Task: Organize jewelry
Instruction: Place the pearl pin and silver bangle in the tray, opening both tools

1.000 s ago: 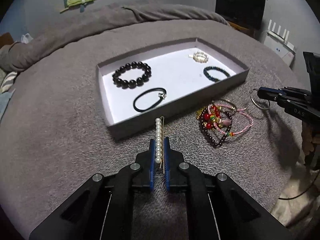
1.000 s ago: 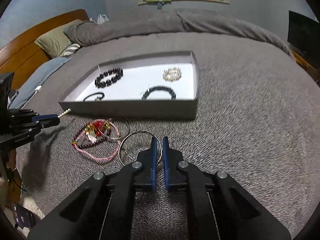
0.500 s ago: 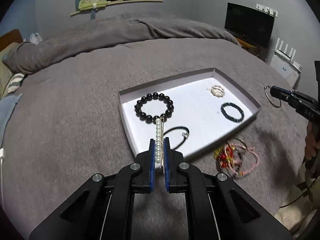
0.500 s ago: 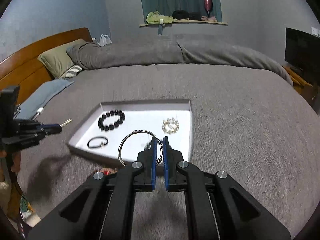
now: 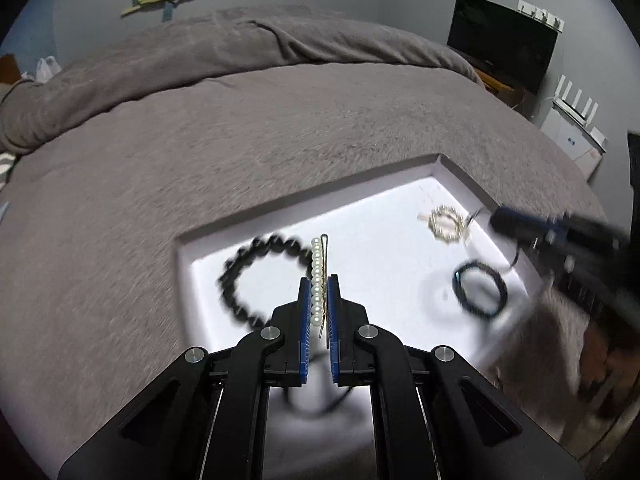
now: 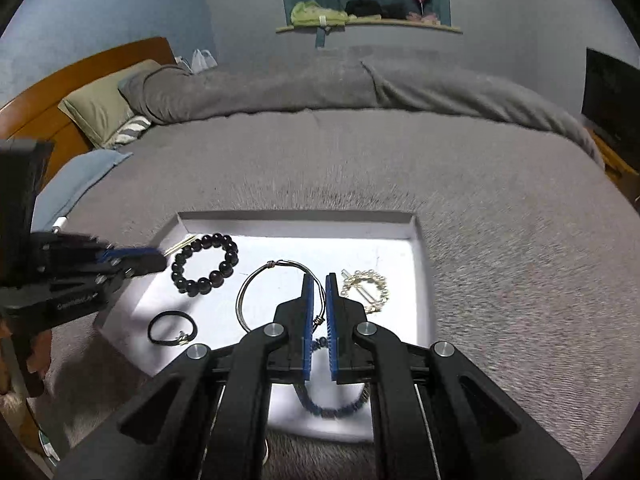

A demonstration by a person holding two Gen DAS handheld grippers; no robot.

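Note:
My left gripper (image 5: 319, 286) is shut on a pearl hair clip (image 5: 318, 276), held above the white tray (image 5: 304, 208) over the black bead bracelet (image 5: 240, 280). My right gripper (image 6: 319, 284) is shut on a thin silver wire bangle (image 6: 256, 284), hanging over the tray (image 6: 296, 220). In the tray lie the black bead bracelet (image 6: 204, 264), a black hair tie (image 6: 172, 328), a gold pearl ring piece (image 6: 366, 284) and a dark blue bead bracelet (image 6: 332, 408), partly hidden under my right fingers. In the left wrist view the right gripper (image 5: 496, 220) is blurred at the tray's right side.
The tray sits on a grey blanket (image 6: 500, 260) covering a bed. A wooden headboard (image 6: 72, 72) and pillows stand at the left. A dark screen (image 5: 500, 40) and a white router (image 5: 572, 136) are at the right. A window shelf (image 6: 368, 24) holds clothes.
Both grippers have moved forward from the bed's near edge to above the tray, each still holding its piece. The pile of coloured bracelets has dropped out of view.

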